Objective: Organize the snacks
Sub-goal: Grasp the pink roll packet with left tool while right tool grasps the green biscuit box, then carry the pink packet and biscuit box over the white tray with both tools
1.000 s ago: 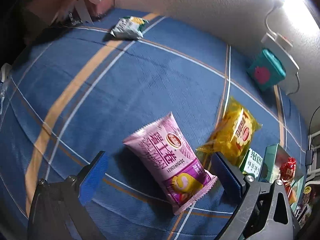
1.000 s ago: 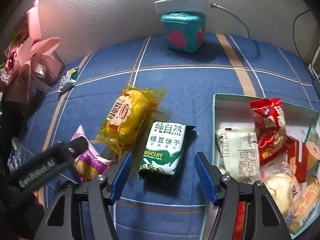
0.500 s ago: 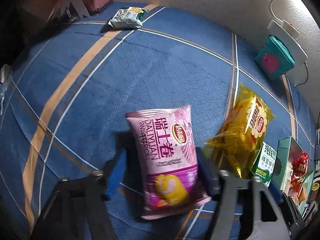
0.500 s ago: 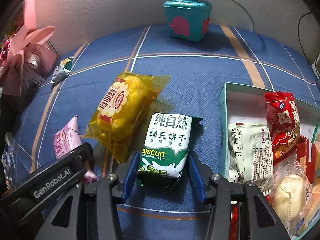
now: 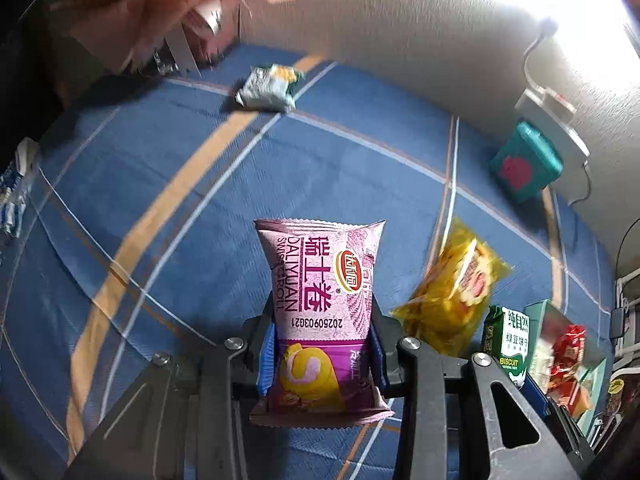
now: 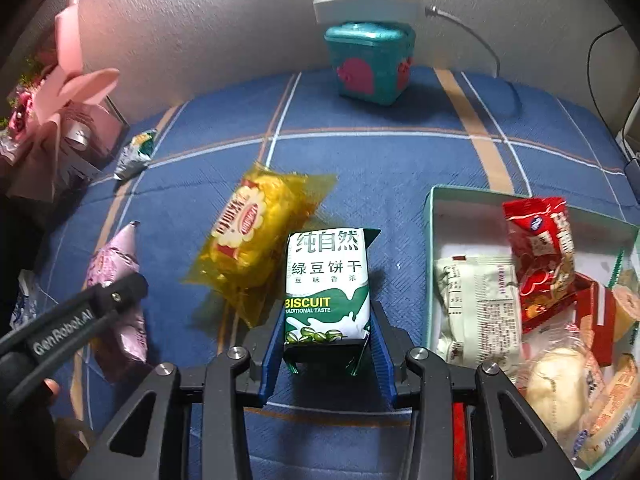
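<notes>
A: How far along does the sorting look?

B: Partway, by the look of it. The teal box near the right edge of the bed already holds several packets: a red snack packet, a white packet, a pale bun in clear wrap, and more at its right side that are too cropped to name.

A: And what is left out?

B: Four packets. The left gripper has its jaws clenched on the lower part of the purple Swiss roll packet. The right gripper has its jaws pressed against the lower end of the green bean biscuit pack, just left of the box. Whether either packet is off the blue plaid cover cannot be told.

A: The other two?

B: The yellow cake packet lies between those two, touching the biscuit pack. A small green-and-white packet sits well apart at the far left edge, near the pink bouquet.

A: Any other container?

B: A closed teal tin by the wall; its contents are hidden.
</notes>
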Motion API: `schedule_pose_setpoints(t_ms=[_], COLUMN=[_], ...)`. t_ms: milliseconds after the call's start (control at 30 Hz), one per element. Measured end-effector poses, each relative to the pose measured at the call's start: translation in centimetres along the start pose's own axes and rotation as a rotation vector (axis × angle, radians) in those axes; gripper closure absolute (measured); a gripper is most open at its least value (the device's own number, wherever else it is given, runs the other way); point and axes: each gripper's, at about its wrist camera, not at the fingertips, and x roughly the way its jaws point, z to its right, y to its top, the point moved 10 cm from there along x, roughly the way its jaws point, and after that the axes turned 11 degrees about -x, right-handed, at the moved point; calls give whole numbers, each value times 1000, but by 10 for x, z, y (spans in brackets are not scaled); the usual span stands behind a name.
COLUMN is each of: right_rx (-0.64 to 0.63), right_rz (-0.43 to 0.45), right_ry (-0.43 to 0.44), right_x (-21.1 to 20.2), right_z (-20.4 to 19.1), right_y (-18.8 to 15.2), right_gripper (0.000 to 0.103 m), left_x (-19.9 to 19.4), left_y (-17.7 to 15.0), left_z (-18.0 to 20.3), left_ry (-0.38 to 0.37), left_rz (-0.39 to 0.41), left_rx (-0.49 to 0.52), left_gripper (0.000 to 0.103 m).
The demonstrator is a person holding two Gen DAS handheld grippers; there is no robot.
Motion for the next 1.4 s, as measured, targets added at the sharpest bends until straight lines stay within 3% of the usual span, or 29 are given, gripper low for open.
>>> schedule_pose_setpoints(t_ms=[400,1067,1400], right_rx=[45,68,148], right_rz=[71,181,119], right_ry=[15,-22,-53], right_x=[-51,-136,-136], right_z=[7,30,82], right_y=[3,-23,-48], right_gripper=[61,61,61], left_x=[-58,-125,-114], left_y=[2,-47,-75], left_z=[21,71,100], left_ry=[-78,-221,-235], left_rz=[82,127,74], left_rx=[57,191,244], left_gripper=[64,64,64])
